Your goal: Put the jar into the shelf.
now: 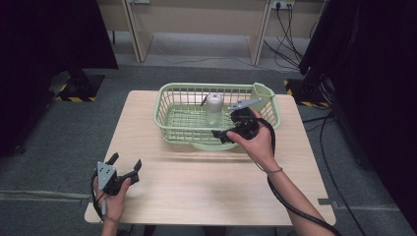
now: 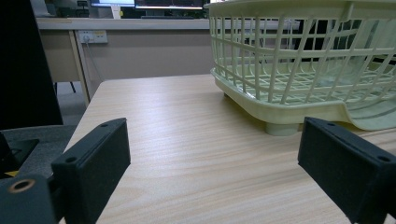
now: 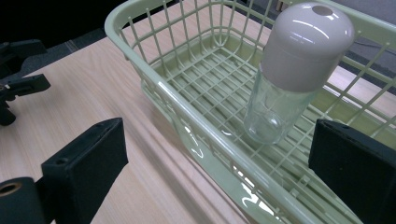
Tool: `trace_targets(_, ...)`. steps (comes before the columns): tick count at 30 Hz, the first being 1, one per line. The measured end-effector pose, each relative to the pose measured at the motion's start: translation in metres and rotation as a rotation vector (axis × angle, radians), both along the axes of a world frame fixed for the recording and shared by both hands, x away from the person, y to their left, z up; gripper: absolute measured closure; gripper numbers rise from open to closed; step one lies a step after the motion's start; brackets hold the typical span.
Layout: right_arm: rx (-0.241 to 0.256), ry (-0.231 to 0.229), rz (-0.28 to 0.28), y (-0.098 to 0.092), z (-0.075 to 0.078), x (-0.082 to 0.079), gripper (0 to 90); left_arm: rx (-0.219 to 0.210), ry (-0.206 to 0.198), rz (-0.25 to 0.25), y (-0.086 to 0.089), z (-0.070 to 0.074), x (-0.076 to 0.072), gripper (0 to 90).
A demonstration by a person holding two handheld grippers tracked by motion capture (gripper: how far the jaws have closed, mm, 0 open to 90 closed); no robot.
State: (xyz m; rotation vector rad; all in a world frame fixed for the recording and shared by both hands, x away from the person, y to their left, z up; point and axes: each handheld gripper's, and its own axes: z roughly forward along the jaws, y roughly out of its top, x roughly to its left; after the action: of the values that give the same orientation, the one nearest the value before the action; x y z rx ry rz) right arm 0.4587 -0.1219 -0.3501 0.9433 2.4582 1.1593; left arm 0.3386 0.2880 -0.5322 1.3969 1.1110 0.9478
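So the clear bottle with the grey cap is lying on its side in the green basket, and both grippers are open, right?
Not quite: the bottle stands upright in the basket, cap on top, as the right gripper view shows. The rest holds: the left gripper and the right gripper are both open.

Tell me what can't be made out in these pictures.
- Bottle: whether anything is inside; the glass looks clear, but glare blurs it.
- Basket: far side cut off by the left gripper view's edge.
- Right gripper: in the high view, the hand covers its jaws.
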Motion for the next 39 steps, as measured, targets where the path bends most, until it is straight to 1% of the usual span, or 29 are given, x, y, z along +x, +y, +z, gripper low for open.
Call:
trace_targets(4, 0.002, -0.002, 0.003, -0.007, -0.005, -0.01, 4.8, -0.003, 0.001, 0.0, 0.0, 0.0, 0.0, 8.8)
trace_targets(8, 0.005, -0.001, 0.002, -0.014, -0.01, -0.018, 4.8, 0.007, 0.0, 0.0, 0.0, 0.0, 0.0, 8.9)
trace_targets(11, 0.007, 0.001, 0.001, -0.019, -0.014, -0.023, 4.7, 0.0, -0.002, 0.002, 0.0, 0.0, 0.0, 8.9)
trace_targets(15, 0.004, -0.002, -0.001, -0.024, -0.017, -0.028, 4.8, 0.003, 0.0, 0.002, 0.0, 0.0, 0.0, 8.8)
trace_targets(19, 0.004, 0.005, -0.006, -0.032, -0.023, -0.035, 4.8, 0.002, -0.002, 0.002, 0.0, 0.0, 0.0, 8.8)
trace_targets(27, -0.002, 0.01, -0.022, -0.044, -0.033, -0.043, 4.8, 0.003, -0.002, 0.002, 0.0, 0.0, 0.0, 8.8)
trace_targets(34, -0.002, 0.03, -0.049, -0.059, -0.046, -0.051, 4.8, 0.003, -0.002, 0.003, 0.0, 0.0, 0.0, 8.9)
trace_targets(39, -0.002, 0.032, -0.078, -0.07, -0.055, -0.056, 4.8, 0.006, -0.001, 0.003, 0.0, 0.0, -0.001, 8.9)
